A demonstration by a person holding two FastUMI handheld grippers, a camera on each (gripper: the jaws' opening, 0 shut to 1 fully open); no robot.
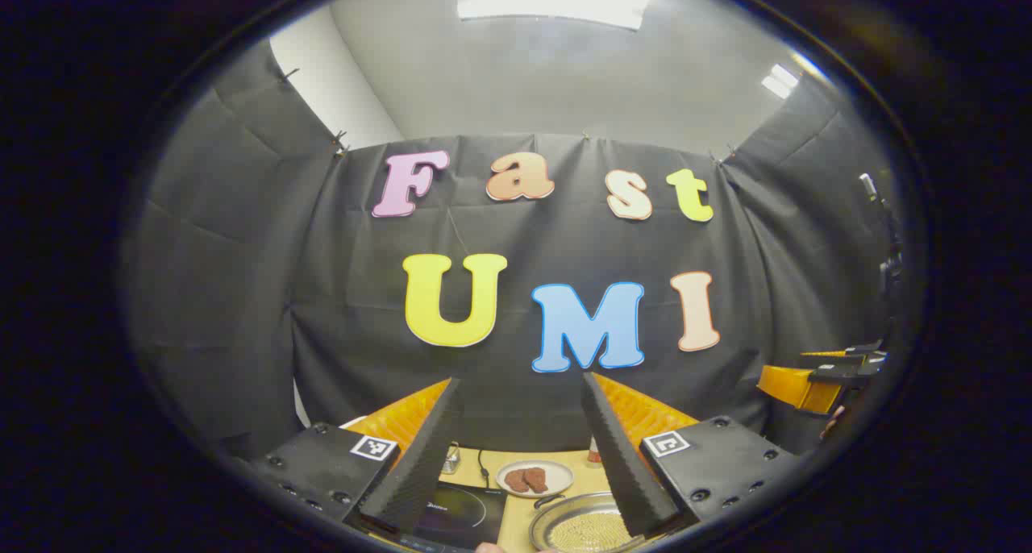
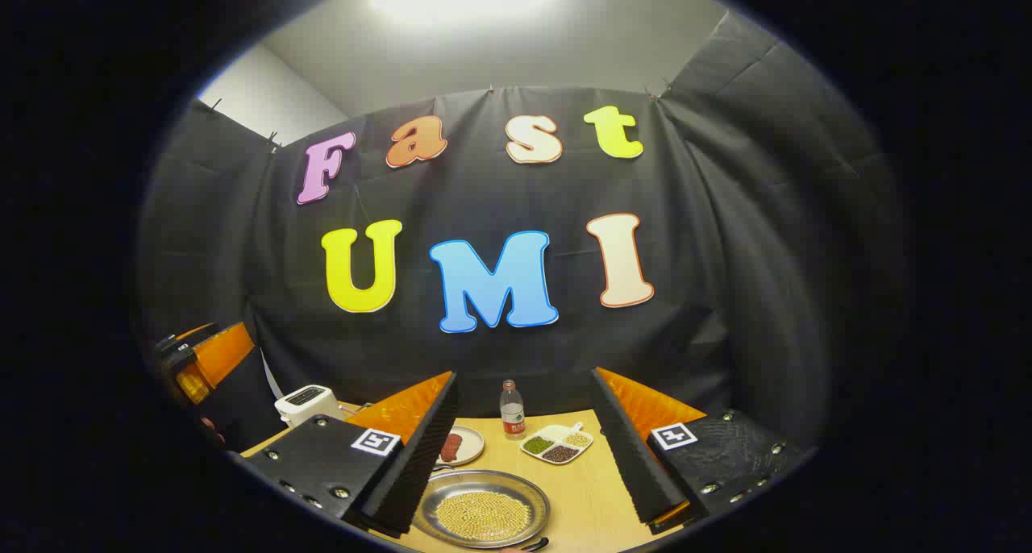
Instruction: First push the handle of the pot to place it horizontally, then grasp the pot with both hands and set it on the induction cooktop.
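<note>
Pot (image 2: pixel 484 511) lies below and ahead of both claws.
Right claw (image 2: pixel 520 472) nearer, fingers apart; left claw (image 1: pixel 516 472) apart too (handle barely visible at the near rim).

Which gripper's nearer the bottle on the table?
Right, as far as the views show. The bottle stands between the open right gripper's fingertips, at the table's far edge beyond the pot. The left gripper, also open, looks over the cooktop, farther left.

right claw (image 2: pixel 524 448) gapes above the bean-filled pot (image 2: pixel 482 507) on the table (image 2: pixel 588 496).
</note>
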